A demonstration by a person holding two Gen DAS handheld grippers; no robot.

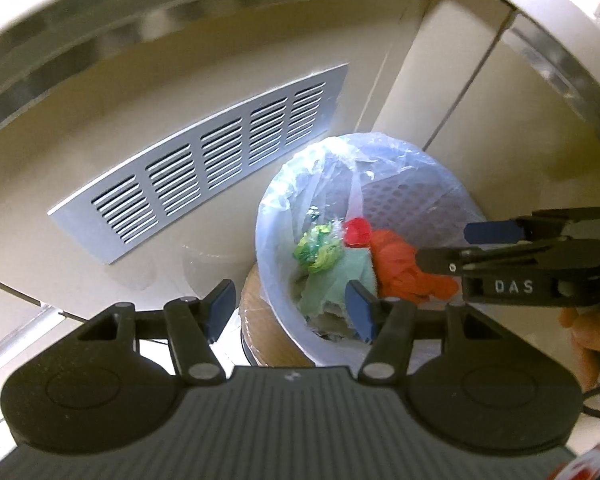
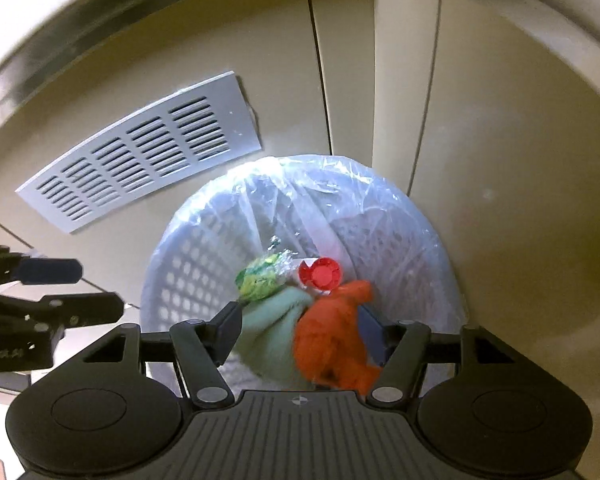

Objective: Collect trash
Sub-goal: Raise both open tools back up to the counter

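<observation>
The right gripper [image 2: 300, 330] hangs directly over the open bin [image 2: 172, 280], pointing steeply down into it. Its jaws stand apart, with an orange rag [image 2: 332, 344] between them, blurred and seemingly free of the pads; whether it touches the right pad I cannot tell. The rag lies mostly toward the right-hand jaw, its long axis running from near to far, the far end reaching a red cap [image 2: 320, 274]. Left of it in the bin sit a pale green cloth [image 2: 272, 332] and a crumpled green and yellow wrapper [image 2: 260, 278].

The left gripper [image 1: 292, 304] waits at the bin's near left rim, jaws apart and empty, one fingertip over the rim and one outside it. The right hand is clearly the nearer one to the rag.

The bin's clear plastic liner [image 2: 324, 188] drapes over the rim all round, so the opening is wide and unobstructed. Behind stands a cabinet front with a slotted vent [image 2: 140, 152], close to the far rim, leaving room to draw back only upward and toward the near side.
</observation>
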